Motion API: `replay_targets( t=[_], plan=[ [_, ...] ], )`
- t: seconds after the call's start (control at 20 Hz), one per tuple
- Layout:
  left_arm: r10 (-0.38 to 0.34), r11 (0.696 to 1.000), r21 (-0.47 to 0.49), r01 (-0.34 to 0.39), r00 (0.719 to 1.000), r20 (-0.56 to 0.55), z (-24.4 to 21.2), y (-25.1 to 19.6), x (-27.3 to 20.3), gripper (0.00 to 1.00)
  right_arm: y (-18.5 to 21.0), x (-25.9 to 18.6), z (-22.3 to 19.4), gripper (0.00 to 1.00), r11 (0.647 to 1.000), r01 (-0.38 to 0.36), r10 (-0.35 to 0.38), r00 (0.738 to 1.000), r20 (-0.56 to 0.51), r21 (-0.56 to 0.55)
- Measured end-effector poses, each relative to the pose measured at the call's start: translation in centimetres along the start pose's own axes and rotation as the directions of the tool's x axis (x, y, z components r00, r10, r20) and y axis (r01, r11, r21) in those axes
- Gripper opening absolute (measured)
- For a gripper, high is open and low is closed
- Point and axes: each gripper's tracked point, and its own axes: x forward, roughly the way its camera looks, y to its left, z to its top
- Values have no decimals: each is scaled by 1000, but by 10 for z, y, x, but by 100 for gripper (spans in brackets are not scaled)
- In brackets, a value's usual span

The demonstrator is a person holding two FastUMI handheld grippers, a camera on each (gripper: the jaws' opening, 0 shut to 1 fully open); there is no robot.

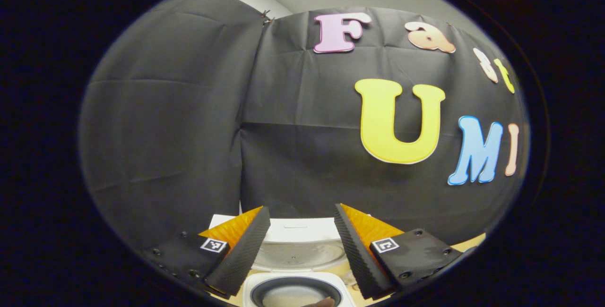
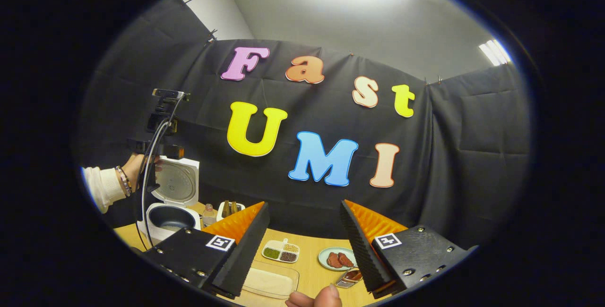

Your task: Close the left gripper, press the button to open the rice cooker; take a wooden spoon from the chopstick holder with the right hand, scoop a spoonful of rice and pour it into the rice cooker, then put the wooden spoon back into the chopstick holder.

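Observation:
The white rice cooker (image 1: pixel 293 281) sits just below my left gripper (image 1: pixel 301 210), its lid (image 1: pixel 298 243) standing up and its dark inner pot (image 1: pixel 295 293) exposed. The left gripper's fingers are spread wide with nothing between them. In the right gripper view the same cooker (image 2: pixel 168 217) stands at the far left with its lid (image 2: pixel 178 182) raised. Beside it is a small white chopstick holder (image 2: pixel 230 210) with brown handles sticking up. My right gripper (image 2: pixel 303 205) hangs open and empty above the wooden table (image 2: pixel 314 255), well to the right of the holder.
A sleeved hand (image 2: pixel 127 174) reaches in beside the cooker lid. On the table lie a divided dish of grains (image 2: pixel 282 251), a plate of reddish-brown pieces (image 2: pixel 336 259), a pale tray (image 2: pixel 270 281), a metal utensil (image 2: pixel 347 277) and a small bottle (image 2: pixel 208 213). A fingertip (image 2: pixel 315 300) shows at the bottom edge.

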Motion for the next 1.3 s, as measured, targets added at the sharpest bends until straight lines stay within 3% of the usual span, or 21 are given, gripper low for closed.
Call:
replay_targets(
  t=[0.05, 0.45, 0.5, 0.6, 0.65, 0.7, 1.0, 1.3],
  plan=[
    [7, 1000, 2, -7, 1000, -7, 1, 1, 11, 91, 1, 2, -2, 92, 1000, -6, 6, 1000, -6, -7],
    [29, 998, 55, -23, 993, -114, -30, 8, 59, 90, 12, 8, -14, 92, 998, -45, 47, 998, -49, 33],
    [26, 998, 58, -20, 995, -96, -25, 9, 58, 100, 12, 8, -15, 92, 998, -48, 50, 997, -51, 37],
    [22, 999, 42, -17, 992, -123, -30, 10, 55, 92, 13, 6, -17, 92, 998, -52, 55, 997, -55, 46],
    [24, 999, 38, -19, 992, -123, -30, 10, 51, 96, 14, 6, -19, 92, 997, -54, 57, 997, -58, 51],
    [30, 999, 40, -26, 992, -124, -29, 10, 47, 92, 15, 5, -19, 92, 997, -57, 60, 996, -60, 55],
    [18, 999, 48, -14, 996, -86, -49, 3, -20, 93, 12, -3, -20, 92, 996, -54, 59, 997, -57, 76],
    [26, 999, 42, -20, 990, -137, -120, -11, -102, 93, 9, -10, -25, 92, 995, -49, 55, 996, -66, 88]
  ],
)
